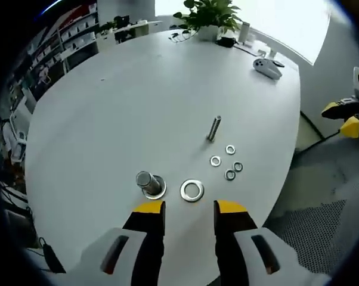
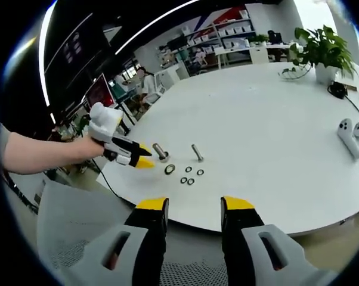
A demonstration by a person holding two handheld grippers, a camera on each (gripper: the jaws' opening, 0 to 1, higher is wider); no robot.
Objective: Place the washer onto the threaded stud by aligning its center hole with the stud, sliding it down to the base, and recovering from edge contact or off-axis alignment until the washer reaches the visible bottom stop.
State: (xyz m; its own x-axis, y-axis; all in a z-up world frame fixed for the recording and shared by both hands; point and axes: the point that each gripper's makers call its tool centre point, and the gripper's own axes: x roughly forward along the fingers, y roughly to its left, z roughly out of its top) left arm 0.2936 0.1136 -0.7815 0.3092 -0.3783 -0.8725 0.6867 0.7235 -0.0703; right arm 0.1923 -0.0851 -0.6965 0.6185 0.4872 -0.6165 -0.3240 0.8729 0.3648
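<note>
One large washer [image 1: 192, 190], four small [image 1: 230, 149]

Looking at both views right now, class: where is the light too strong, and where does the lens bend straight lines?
Left gripper view: the window is blown out white, and the round table shows soft sheen, the large washer staying sharp. Right gripper view: the ceiling light strip and the table's near edge curve from fisheye distortion; the small washers look tiny.

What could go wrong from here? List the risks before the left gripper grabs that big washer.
The large washer lies flat on the table, so the open left gripper may struggle to get under its edge. It sits close to the stud, which a jaw could bump. Four small washers nearby could get scattered.
</note>
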